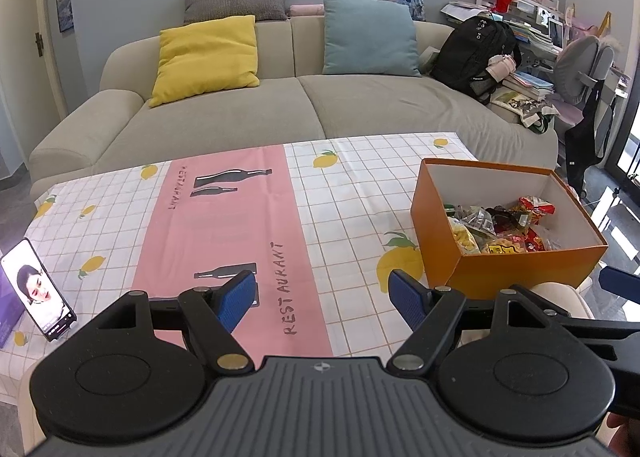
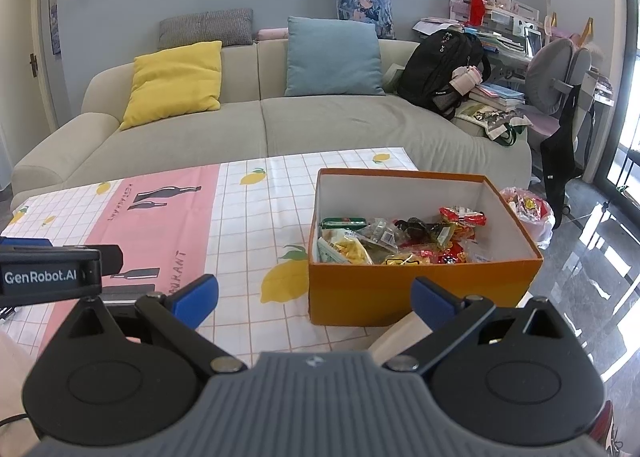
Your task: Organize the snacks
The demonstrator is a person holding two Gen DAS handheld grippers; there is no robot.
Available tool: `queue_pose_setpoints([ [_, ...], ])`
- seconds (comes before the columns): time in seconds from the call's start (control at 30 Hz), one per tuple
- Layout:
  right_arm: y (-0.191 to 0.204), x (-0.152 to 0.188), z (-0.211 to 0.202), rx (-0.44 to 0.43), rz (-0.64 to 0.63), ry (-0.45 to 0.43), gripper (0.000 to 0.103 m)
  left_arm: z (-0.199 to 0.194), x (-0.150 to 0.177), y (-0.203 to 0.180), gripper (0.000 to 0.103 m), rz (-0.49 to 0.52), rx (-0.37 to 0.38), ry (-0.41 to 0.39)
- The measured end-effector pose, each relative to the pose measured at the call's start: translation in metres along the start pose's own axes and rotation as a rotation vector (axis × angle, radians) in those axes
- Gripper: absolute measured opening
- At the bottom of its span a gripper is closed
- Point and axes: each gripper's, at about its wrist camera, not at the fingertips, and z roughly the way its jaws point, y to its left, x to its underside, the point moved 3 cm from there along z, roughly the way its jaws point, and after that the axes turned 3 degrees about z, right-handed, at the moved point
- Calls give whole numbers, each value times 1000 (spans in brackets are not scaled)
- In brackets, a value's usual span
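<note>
Hovering over the near edge of the counter [image 1: 352,185], the left tool [image 1: 322,297] has its blue pads spread wide, holding nothing. The right tool [image 2: 314,299] is likewise wide and empty, just short of the box [image 2: 400,289]. The phone [image 1: 38,289] leans upright near the near left corner, screen lit. The orange box stands at the counter's right edge, open on top, its long axis running from near to far with a slight skew. The snacks [image 2: 404,237] lie heaped in its near half: yellow, red, green and clear packets jumbled together, their directions impossible to sort out; the far half shows bare white wall. Beyond the counter's far edge stands the sofa [image 1: 280,109] with a yellow and a blue cushion.
</note>
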Motion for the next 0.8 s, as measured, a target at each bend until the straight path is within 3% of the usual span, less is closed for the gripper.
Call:
queue_pose_setpoints([
  [0.8, -4, 3, 3, -6, -5, 10, 100, -1, 2, -2, 89, 3, 8, -3],
])
